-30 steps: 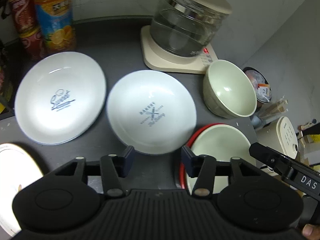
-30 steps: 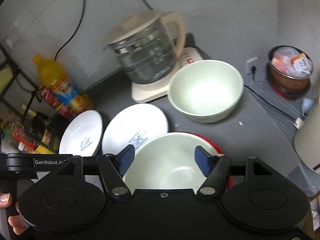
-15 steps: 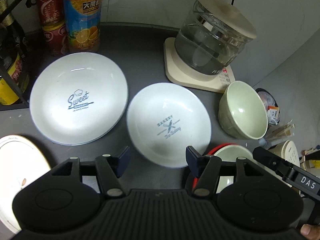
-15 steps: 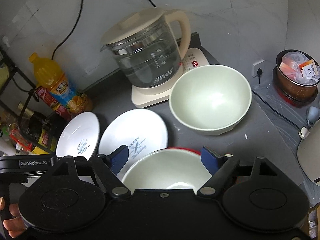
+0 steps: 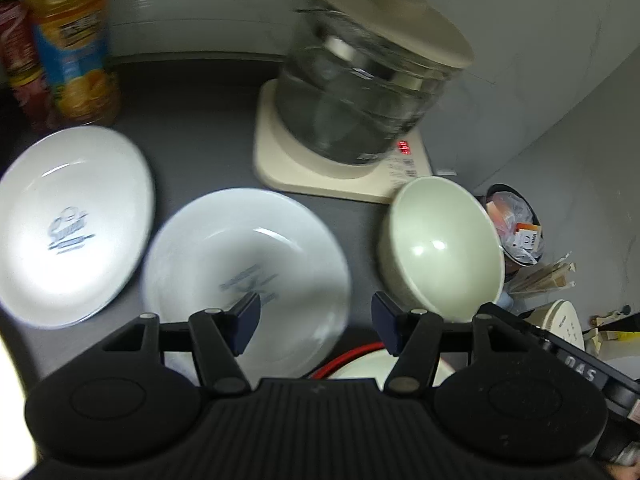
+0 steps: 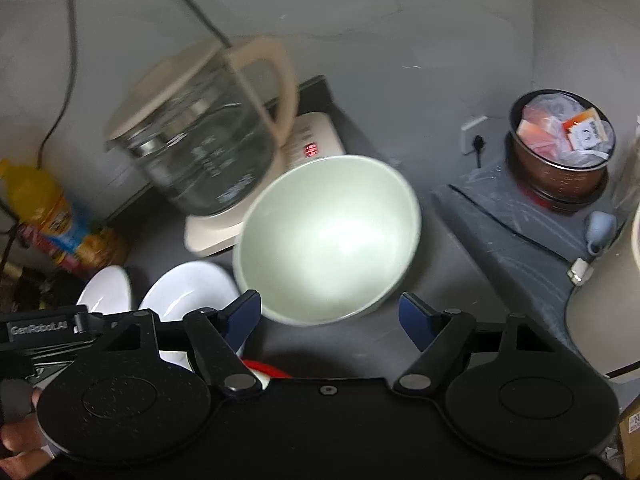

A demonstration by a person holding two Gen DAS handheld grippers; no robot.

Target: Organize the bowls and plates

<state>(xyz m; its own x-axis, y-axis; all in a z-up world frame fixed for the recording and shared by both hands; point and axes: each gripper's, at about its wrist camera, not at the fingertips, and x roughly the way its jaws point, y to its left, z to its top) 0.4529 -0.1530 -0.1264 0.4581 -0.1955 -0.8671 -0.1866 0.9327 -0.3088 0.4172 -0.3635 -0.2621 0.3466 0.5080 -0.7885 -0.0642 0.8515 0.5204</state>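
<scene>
- The pale green bowl (image 6: 328, 240) sits on the grey surface (image 6: 440, 280) beside the kettle (image 6: 200, 140); I judge I'm reaching for it.
- The white plate (image 5: 244, 276) lies under my left gripper (image 5: 316, 322), fingers spread, empty.
- My right gripper (image 6: 331, 316) is closing slightly, nothing between the fingers; next, straddle the bowl's rim.

Motion blurs the glass kettle (image 5: 360, 92) at twelve o'clock; the red-rimmed plate (image 5: 344, 356) hides behind the left gripper (image 5: 316, 316).
</scene>
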